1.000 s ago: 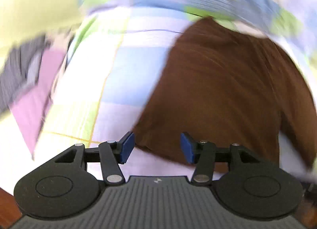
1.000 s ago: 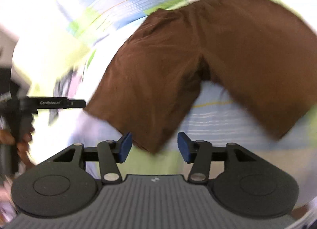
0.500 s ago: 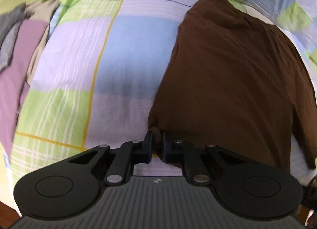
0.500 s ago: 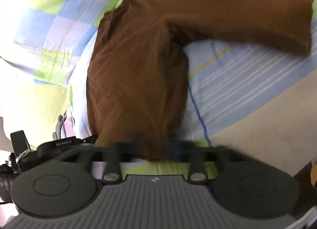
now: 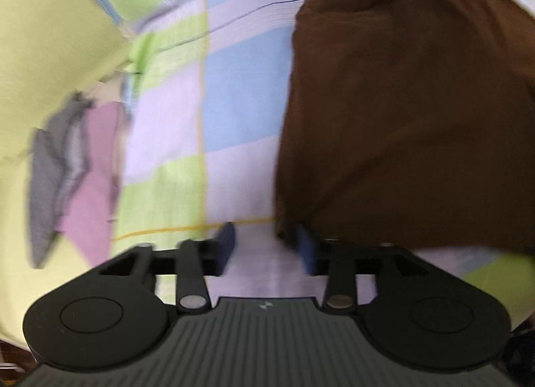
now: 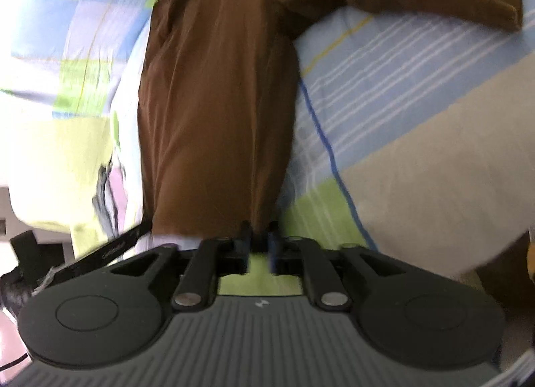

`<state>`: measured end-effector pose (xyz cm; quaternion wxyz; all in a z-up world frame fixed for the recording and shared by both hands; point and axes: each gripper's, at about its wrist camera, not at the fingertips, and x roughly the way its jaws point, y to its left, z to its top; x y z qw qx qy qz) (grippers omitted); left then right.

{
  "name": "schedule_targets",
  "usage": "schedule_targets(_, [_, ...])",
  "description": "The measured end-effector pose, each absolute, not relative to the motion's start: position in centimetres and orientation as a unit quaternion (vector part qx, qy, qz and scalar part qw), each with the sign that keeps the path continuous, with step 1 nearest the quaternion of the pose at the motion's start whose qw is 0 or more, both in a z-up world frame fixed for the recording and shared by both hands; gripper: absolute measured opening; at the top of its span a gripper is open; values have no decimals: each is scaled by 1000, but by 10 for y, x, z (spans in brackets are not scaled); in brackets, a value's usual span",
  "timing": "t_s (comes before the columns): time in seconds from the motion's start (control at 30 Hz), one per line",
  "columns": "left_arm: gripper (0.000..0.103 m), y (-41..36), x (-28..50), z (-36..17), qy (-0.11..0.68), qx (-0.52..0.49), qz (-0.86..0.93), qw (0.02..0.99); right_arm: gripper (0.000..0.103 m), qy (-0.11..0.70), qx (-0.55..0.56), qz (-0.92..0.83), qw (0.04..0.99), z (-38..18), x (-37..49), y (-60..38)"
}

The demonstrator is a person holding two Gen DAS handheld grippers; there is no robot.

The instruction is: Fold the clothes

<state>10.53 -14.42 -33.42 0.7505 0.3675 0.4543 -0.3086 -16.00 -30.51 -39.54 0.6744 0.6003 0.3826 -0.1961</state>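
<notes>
- left gripper point(image 5: 265, 246) jaws opening, released; only bedsheet point(image 5: 240, 112) between the fingers, the brown shorts point(image 5: 401, 112) corner just past the right one.
- right gripper point(image 6: 259, 246) jaws opening, a shorts point(image 6: 214, 102) hem between the fingertips.
- beyond, shorts spread across the sheet point(image 6: 384, 86).

Both views bright, daylight-like, soft and even; no hard shadows. Motion blur across both: checked bedsheet point(image 5: 234, 92) smeared in the left wrist view, folds of the brown shorts point(image 5: 401, 119) mostly lost. Clothes pile point(image 5: 73, 166) at left is streaked, out of focus. Right wrist view: sheet overexposed, washed out at left edge, shorts' creases sharper mid-frame, blue pads point(image 6: 273, 246) blurred. Strong fisheye bending at borders, dark vignette in corners. Gripper bodies near the lens read sharpest.
</notes>
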Motion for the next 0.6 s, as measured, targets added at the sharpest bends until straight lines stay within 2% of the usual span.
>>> schedule_targets(0.1, [50, -147, 81, -313, 465, 338, -317, 754, 25, 463, 478, -193, 721, -351, -170, -304])
schedule_targets(0.23, [52, -180, 18, -298, 503, 267, -393, 722, 24, 468, 332, -246, 781, -305, -206, -336])
schedule_targets(0.33, [54, -227, -36, -309, 571, 157, -445, 672, 26, 451, 327, -301, 774, -291, -247, -387])
schedule_targets(0.43, [54, -265, -73, -323, 613, 72, -453, 643, 35, 410, 350, -358, 762, -289, -294, -446])
schedule_targets(0.47, [54, -279, -87, -331, 624, 50, -439, 645, 42, 396, 354, -375, 759, -289, -310, -465])
schedule_targets(0.6, [54, -300, -110, -347, 629, 21, -382, 677, 45, 379, 335, -379, 775, -304, -325, -511])
